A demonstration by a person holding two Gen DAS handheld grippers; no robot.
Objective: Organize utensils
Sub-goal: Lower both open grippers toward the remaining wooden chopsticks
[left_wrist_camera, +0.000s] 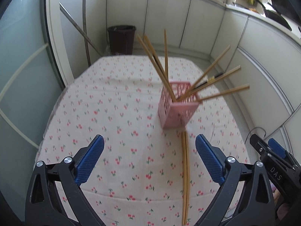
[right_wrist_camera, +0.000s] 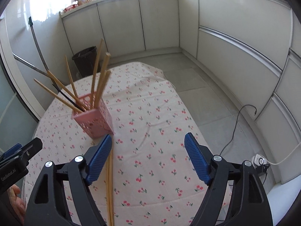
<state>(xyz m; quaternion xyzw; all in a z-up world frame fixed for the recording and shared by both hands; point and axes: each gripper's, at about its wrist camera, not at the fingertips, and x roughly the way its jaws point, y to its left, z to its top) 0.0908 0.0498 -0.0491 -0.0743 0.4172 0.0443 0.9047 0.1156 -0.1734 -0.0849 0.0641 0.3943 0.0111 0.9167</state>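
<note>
We are seeing a pink holder [left_wrist_camera: 177, 105] bristling with chopsticks [left_wrist_camera: 165, 56] on the cherry-print tablecloth [left_wrist_camera: 112, 113]; two loose chopsticks [left_wrist_camera: 185, 169] are lying before it. Left gripper [left_wrist_camera: 149, 158] and right gripper [right_wrist_camera: 147, 156] are gaping, released. Only the right view is showing a floor cable [right_wrist_camera: 235, 131].

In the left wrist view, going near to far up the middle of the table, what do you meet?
Left gripper, open → pair of chopsticks lying on the tablecloth → pink holder with chopsticks standing in it → dark bin → cabinets.
</note>
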